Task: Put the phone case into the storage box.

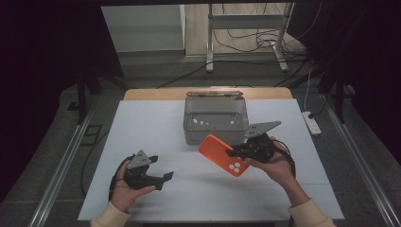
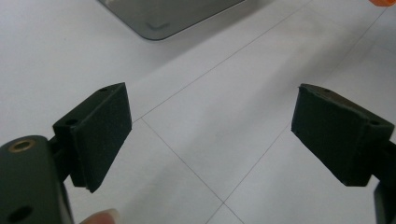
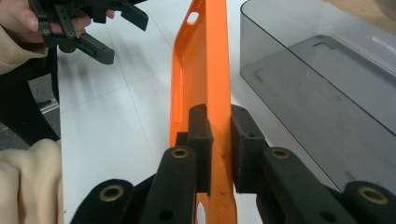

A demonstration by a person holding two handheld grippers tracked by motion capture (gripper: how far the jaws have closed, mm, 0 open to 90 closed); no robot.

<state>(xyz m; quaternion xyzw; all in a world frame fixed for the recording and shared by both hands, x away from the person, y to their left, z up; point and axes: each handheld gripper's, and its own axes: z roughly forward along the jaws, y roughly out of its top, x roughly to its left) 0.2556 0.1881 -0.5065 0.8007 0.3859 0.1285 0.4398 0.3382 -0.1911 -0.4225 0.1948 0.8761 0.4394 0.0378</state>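
With the right gripper (image 3: 219, 149) pinching the orange phone case (image 1: 223, 154) just before the grey bin (image 1: 215, 119), and the left gripper (image 1: 158, 176) spread empty, a lift over the rim looks next

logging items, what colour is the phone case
Orange; the phone case shows best in the right gripper view.

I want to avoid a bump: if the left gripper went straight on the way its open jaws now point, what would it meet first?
Probably the white table top: the left gripper looks down at bare surface between its open jaws. Beyond that lies a corner of the grey bin, though depth is hard to judge.
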